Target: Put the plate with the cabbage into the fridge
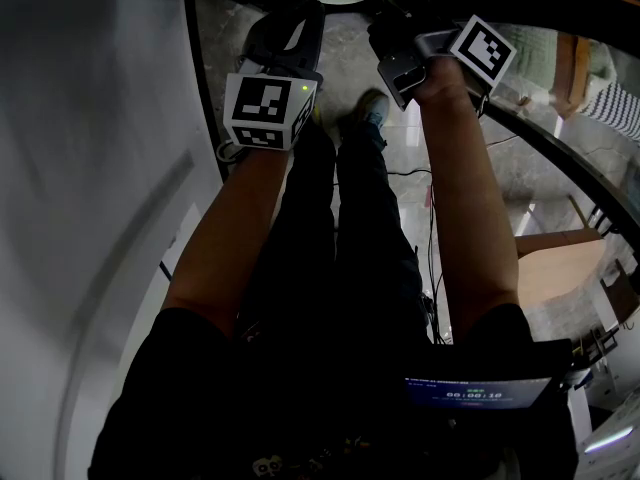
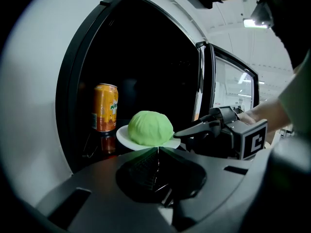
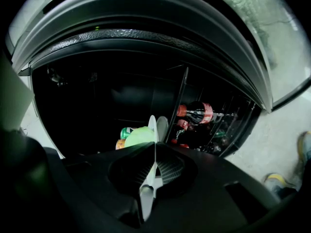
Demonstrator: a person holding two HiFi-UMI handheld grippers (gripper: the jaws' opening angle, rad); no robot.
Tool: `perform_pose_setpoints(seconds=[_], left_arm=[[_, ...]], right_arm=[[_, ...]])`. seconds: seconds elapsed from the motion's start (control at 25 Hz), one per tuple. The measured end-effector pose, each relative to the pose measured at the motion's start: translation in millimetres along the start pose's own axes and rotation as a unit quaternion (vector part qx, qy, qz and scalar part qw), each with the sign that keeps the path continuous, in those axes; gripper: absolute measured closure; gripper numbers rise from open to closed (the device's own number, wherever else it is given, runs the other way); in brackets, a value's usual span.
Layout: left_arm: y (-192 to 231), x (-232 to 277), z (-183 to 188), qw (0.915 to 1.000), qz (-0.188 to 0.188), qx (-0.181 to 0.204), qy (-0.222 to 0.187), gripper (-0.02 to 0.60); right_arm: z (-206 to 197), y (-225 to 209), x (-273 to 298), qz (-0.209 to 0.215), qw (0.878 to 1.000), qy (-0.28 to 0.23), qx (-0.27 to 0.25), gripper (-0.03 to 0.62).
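- While your left gripper [image 2: 158, 148] is clenched on the near rim of the plate [image 2: 124, 136] and your right gripper [image 3: 154, 143] is clenched on its side rim, you are carrying the load in the air at the mouth of the fridge [image 2: 73, 76], not yet on a shelf. The cabbage [image 2: 149, 127] sits loose on top.

- Agreed. You should advance both grippers at one rate. If one leads, the plate will likely tilt and the cabbage may roll off.

- You should also check clearance. The orange can [image 2: 105, 107] stands upright just behind the plate on the left. The cola bottle [image 3: 197, 113] lies further right.

- Then aim for the bare shelf beside the can. Lower until the plate base bears fully on the shelf.

- Do not slacken either grip before that. Release one gripper first, then the other, and withdraw straight back.
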State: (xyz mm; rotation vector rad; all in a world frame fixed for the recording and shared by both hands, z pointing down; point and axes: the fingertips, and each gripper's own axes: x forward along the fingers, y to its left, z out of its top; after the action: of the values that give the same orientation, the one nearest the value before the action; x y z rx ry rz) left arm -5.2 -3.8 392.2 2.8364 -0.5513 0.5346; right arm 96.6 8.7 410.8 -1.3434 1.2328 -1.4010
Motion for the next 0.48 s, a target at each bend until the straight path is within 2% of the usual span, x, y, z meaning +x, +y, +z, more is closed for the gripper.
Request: perform_pose_setpoints(seconds=[0.2, 0.48], left_arm=[[2.0, 4.7, -7.5, 1.0000, 0.008, -0.004, 0.002, 0.578], [4.2, 7.9, -0.3, 0.9999, 0.011, -0.010, 0.000, 0.578]], right_arm=[[1.4, -5.7, 1.6, 0.004, 1.000, 0.005, -0.002, 0.579], [-0.9, 0.7, 2.2, 0.008, 1.000, 0.017, -0.024, 0.577]])
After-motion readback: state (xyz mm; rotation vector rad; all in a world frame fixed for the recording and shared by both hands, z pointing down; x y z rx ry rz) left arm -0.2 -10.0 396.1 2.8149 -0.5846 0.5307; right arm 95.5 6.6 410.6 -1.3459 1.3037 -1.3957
